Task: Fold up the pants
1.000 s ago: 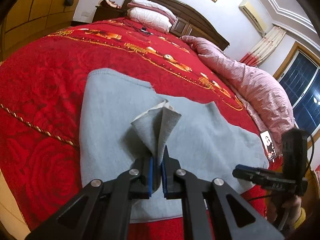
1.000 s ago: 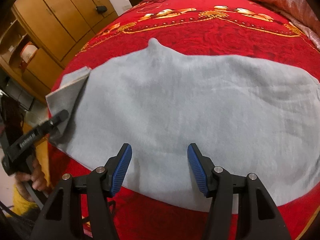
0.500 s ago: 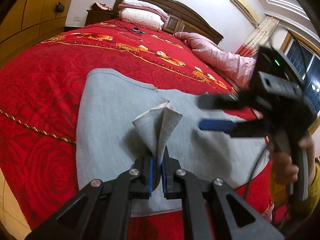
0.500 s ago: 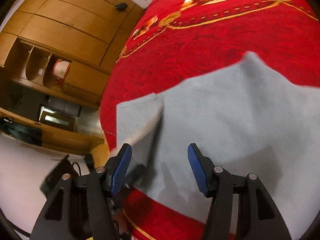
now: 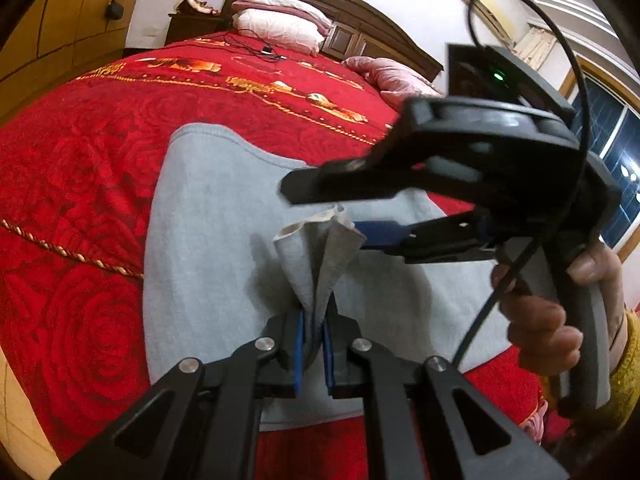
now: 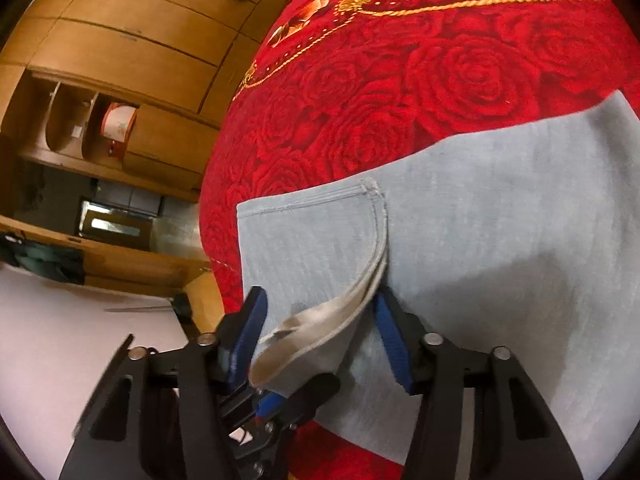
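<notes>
Bed w/ red rose blanket (image 5: 80, 184) carries grey pants (image 5: 208, 216), pillows (image 5: 280, 26), pink quilt (image 5: 396, 78), prob. a cable (image 5: 256, 46).

Light grey pants (image 5: 224, 240) lie flat on the bed, one hemmed corner (image 6: 320, 248) lifted upright.

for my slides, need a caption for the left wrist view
Left gripper pinches the grey pants cuff; open right gripper closes in.
</notes>
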Action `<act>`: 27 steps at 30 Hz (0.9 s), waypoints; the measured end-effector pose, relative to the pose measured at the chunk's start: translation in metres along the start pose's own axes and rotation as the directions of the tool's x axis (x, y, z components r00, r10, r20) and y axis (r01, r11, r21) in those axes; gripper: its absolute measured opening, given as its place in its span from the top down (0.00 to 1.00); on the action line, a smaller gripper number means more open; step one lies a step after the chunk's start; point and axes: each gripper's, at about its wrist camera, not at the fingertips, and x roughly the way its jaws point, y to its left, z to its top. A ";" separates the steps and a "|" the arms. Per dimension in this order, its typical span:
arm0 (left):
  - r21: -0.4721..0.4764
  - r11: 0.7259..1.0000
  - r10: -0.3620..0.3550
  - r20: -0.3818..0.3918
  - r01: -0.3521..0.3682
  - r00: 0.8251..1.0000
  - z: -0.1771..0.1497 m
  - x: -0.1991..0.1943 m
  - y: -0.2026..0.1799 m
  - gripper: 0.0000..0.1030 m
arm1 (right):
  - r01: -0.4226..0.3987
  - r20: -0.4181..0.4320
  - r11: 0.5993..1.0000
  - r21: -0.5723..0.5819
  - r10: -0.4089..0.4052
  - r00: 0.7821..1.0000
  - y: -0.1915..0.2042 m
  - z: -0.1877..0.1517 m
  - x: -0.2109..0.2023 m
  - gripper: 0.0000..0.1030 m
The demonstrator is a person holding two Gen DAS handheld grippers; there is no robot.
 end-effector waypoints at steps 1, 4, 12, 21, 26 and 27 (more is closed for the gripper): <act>0.007 1.000 -0.002 -0.001 0.002 1.000 0.000 0.000 -0.002 0.94 | 0.014 -0.003 1.000 -0.013 -0.014 1.000 0.002 -0.001 0.002 0.58; 0.038 0.999 0.008 -0.007 -0.008 1.000 0.000 0.000 -0.009 0.92 | 0.074 0.011 0.995 -0.067 -0.073 0.997 0.010 -0.003 0.007 0.80; 0.060 0.996 0.060 0.057 -0.064 0.997 0.005 -0.033 -0.010 0.57 | 0.074 0.113 0.988 -0.135 -0.059 0.992 0.015 -0.011 -0.017 0.94; 0.019 0.995 0.099 0.105 -0.102 0.989 0.016 -0.061 0.004 0.42 | 0.105 0.222 0.974 -0.201 -0.059 0.973 0.023 -0.034 -0.072 0.94; 0.007 0.994 0.109 0.107 -0.110 0.988 0.019 -0.064 0.003 0.41 | 0.125 0.277 0.969 -0.212 -0.063 0.959 0.021 -0.050 -0.109 0.94; 0.005 0.994 0.109 0.104 -0.110 0.989 0.019 -0.064 0.003 0.41 | 0.129 0.288 0.969 -0.210 -0.065 0.955 0.021 -0.054 -0.116 0.94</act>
